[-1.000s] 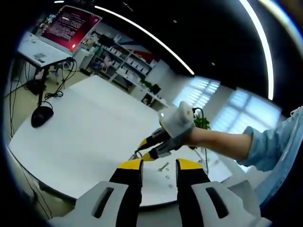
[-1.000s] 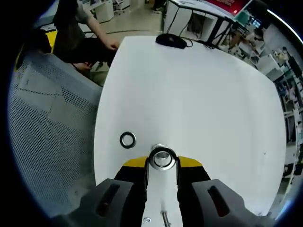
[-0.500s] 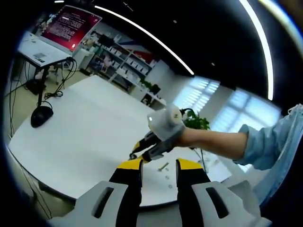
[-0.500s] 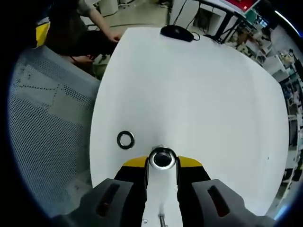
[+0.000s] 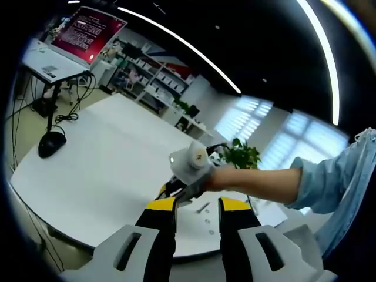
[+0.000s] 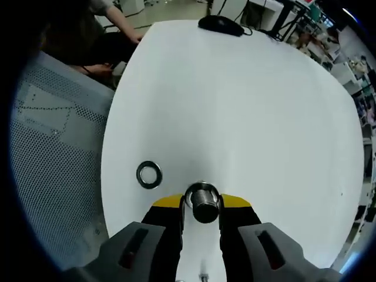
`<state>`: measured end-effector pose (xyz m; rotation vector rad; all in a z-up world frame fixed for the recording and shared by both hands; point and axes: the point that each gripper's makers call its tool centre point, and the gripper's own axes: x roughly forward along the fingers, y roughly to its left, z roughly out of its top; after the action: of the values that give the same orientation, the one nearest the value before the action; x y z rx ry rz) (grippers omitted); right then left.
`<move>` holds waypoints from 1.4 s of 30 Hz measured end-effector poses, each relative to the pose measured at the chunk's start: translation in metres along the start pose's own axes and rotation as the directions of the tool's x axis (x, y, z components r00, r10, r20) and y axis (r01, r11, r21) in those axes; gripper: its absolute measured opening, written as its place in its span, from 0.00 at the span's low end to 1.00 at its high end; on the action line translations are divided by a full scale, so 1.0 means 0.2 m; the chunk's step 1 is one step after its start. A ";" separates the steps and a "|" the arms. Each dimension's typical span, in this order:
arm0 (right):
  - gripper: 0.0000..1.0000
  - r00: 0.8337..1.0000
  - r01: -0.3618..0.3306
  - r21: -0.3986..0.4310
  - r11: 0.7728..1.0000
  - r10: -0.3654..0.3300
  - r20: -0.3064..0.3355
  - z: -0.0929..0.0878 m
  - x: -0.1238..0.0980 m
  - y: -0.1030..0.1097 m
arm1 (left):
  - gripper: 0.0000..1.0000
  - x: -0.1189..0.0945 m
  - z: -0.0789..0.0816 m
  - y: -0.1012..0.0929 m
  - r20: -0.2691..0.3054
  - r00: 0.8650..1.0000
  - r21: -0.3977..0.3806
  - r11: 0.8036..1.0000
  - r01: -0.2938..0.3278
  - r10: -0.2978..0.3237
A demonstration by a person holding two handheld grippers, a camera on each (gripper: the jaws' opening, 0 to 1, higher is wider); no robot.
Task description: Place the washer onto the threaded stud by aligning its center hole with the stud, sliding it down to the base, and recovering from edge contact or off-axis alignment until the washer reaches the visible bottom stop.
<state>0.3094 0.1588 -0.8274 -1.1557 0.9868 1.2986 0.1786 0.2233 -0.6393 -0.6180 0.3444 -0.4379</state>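
The right gripper (image 6: 201, 207) clamps a steel stud (image 6: 203, 202) upright between its jaws. Beyond, the washer (image 6: 149, 174) lies flat on the white table (image 6: 247, 106) — thin, rigid, likely slippery; pinch its rim. The left gripper (image 5: 197, 207) hangs parted, empty.

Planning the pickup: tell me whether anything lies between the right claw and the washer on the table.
Nothing visible does. The washer lies flat on the bare white table, up-left of the right claw, which is already shut on a metal cylinder.
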 end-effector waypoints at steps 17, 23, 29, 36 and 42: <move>0.42 0.996 -0.018 -0.056 0.998 0.023 0.082 0.00 -0.02 0.04 | 0.25 0.00 0.00 0.00 -0.007 1.000 0.001 1.000 0.005 -0.005; 0.44 0.984 0.001 -0.113 0.994 0.019 0.176 0.10 -0.13 0.05 | 0.25 0.00 0.00 0.00 -0.008 1.000 0.000 1.000 0.006 -0.006; 0.43 0.949 -0.062 -0.252 0.966 0.135 0.285 0.24 -0.23 0.21 | 0.25 0.00 0.00 0.00 -0.010 1.000 0.001 1.000 0.006 -0.006; 0.41 0.964 -0.097 -0.350 0.932 0.175 0.200 0.21 -0.15 0.31 | 0.25 0.00 0.00 0.00 -0.012 1.000 0.002 1.000 0.006 -0.006; 0.39 0.975 -0.121 -0.392 0.912 0.182 0.123 0.15 -0.05 0.40 | 0.25 0.00 0.00 0.00 -0.012 1.000 0.002 1.000 0.007 -0.007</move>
<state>0.2271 0.1814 -0.8177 -1.2616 0.7347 1.7370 0.1794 0.2230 -0.6400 -0.6148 0.3533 -0.4489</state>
